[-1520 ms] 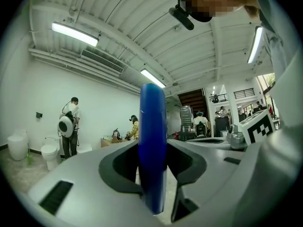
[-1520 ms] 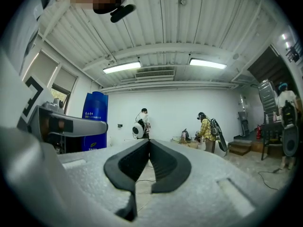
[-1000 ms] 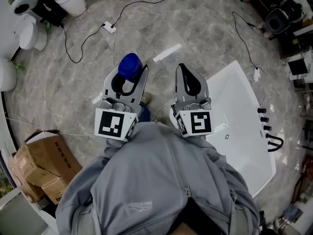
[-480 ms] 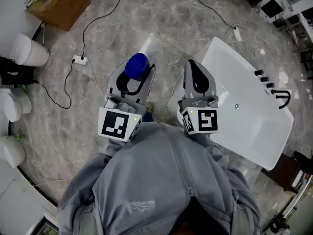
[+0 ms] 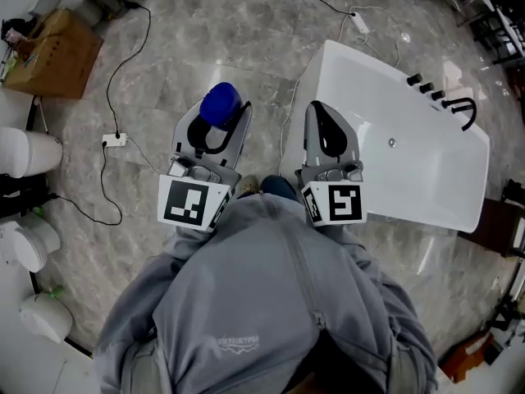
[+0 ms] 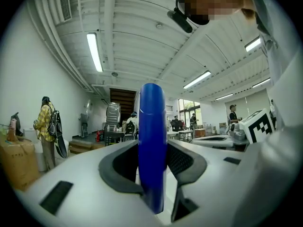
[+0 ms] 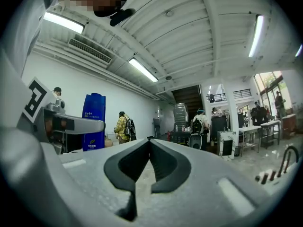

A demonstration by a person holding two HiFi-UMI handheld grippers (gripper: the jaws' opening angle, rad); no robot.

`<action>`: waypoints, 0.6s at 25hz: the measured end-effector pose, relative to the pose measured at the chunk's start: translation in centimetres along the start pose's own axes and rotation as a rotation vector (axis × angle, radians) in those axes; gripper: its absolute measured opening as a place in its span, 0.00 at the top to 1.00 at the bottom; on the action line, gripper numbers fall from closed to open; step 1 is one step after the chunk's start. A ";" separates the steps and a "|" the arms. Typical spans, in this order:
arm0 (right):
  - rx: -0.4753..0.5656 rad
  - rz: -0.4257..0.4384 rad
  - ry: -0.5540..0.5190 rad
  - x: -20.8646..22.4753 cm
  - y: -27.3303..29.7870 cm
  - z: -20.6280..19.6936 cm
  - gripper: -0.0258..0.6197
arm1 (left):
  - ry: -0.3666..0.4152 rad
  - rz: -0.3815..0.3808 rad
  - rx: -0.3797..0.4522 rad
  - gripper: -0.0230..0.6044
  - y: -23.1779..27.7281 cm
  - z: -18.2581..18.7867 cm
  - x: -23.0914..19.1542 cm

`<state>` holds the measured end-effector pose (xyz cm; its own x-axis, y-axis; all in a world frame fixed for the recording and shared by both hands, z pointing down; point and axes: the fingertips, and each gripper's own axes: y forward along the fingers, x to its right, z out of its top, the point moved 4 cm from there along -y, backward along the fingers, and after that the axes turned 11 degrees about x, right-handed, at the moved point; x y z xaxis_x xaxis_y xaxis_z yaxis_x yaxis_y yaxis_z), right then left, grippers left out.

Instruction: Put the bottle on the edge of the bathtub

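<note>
Holding a blue bottle (image 5: 220,105) tight in the left gripper (image 5: 215,125), squeezed from both sides and standing upright (only its round top shows in the head view). Pinching the right gripper (image 5: 321,115) shut, with nothing in it. Carrying both side by side, out in front of a grey hoodie (image 5: 262,302). Hanging the bottle above the grey marble floor (image 5: 246,31), near the white bathtub (image 5: 418,171) but not on its edge. Showing the right gripper against the tub's left end. Seeing black taps (image 5: 447,105) on the tub's far rim. Off to the left: a cardboard box (image 5: 57,52) and a white power strip (image 5: 113,140).
</note>
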<state>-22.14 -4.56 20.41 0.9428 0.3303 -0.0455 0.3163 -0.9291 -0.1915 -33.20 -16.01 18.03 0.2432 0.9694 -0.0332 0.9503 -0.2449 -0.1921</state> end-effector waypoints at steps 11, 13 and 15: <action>-0.020 -0.093 -0.010 3.0 1.7 -1.0 0.96 | -0.053 -0.080 -0.022 0.72 4.4 -1.8 -0.7; -0.018 -0.101 -0.014 3.9 2.6 -1.3 0.96 | -0.058 -0.089 -0.020 0.72 5.7 -2.2 -1.1; -0.019 -0.110 -0.012 4.9 3.8 -2.0 0.96 | -0.058 -0.096 -0.025 0.72 7.3 -2.8 -1.7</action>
<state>-16.09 -6.77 21.39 0.9009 0.4325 -0.0371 0.4200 -0.8901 -0.1772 -26.12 -19.47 19.42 0.1397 0.9875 -0.0727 0.9734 -0.1504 -0.1730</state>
